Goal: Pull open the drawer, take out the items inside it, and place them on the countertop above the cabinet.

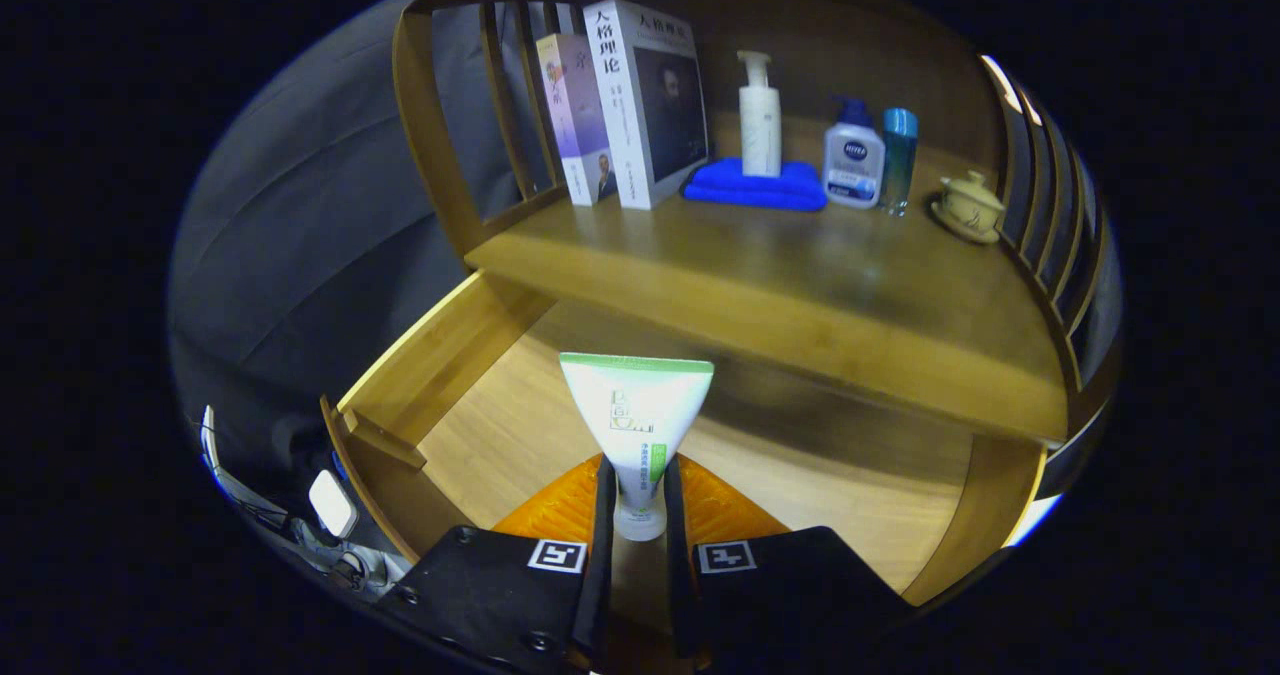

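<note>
Tube: a white squeeze tube (636,425) with a green crimped end sits between my claw's (636,515) fingers, cap end down in the grip, flat crimped end pointing up and ahead of me.
Claw state: clamped on the tube; both fingers press its narrow neck just above the cap, one on each side.
Tube position: held over the open drawer (440,355), whose pale wooden floor lies under and ahead of the fingers. I cannot tell how far it hangs above that floor.
Long axis: runs straight ahead along the fingers, toward the front edge of the bench (800,285).
Key relation: the bench top lies beyond and above the tube, so I judge the coming move calls for a lift up and forward past that edge before setting down.
Bench contents: two books (625,105) stand at the far left; a blue cloth (750,187) carries a pump bottle (759,115); just right of it stand a white bottle (853,160) and a teal bottle (899,155); a lidded cup (968,207) sits further right.
Free spot: the near middle of the bench looks bare, well apart from those items.
Risk: I judge the crimped end could catch the bench edge if I go forward before rising.
</note>
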The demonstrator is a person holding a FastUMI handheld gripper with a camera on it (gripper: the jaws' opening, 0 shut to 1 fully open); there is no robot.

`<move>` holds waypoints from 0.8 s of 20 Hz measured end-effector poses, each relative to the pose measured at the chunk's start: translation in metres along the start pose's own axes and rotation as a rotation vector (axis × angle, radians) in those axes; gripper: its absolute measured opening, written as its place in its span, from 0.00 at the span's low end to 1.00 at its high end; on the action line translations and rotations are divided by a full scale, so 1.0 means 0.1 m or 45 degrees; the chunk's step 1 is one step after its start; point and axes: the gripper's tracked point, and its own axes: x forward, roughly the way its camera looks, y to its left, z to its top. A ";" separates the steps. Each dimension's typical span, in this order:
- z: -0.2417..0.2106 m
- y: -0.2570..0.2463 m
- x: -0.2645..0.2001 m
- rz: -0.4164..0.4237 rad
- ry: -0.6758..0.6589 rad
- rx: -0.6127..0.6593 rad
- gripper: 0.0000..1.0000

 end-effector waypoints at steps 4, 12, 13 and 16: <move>0.20 0.03 -0.08 0.022 -0.067 0.047 0.26; 0.74 -0.12 -0.24 0.025 -0.207 0.174 0.26; 0.82 -0.16 -0.26 0.022 -0.223 0.199 0.26; 1.00 -0.28 -0.25 0.016 -0.247 0.280 0.26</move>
